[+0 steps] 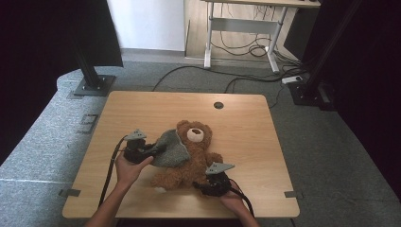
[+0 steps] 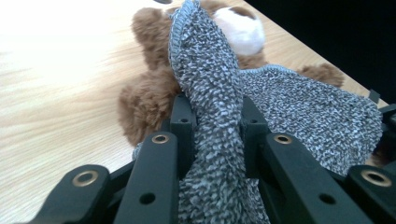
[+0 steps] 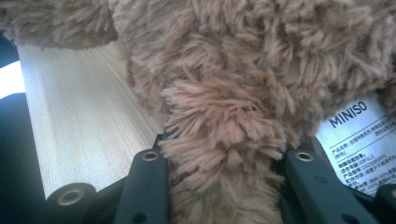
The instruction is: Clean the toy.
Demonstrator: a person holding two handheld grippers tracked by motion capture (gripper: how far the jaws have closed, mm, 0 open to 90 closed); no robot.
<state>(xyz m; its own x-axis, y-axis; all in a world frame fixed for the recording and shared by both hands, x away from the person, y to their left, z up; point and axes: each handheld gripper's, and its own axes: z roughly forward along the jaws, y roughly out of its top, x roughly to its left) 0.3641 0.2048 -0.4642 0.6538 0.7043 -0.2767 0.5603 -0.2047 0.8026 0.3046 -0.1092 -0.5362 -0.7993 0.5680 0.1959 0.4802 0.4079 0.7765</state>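
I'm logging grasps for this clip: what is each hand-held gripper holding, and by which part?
The left hand-held gripper pinches a bunched fold of the grey knitted garment. The right hand-held gripper clamps a furry limb of the teddy bear, apparently a leg.

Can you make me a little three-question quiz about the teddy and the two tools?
1. True or false: the left tool is clamped on the grey knitted cloth.
2. What does the right tool grip? A) the table B) the teddy bear's furry limb C) a cable
3. What word is printed on the white label?

Key: 1 true. 2 B. 3 MINISO.
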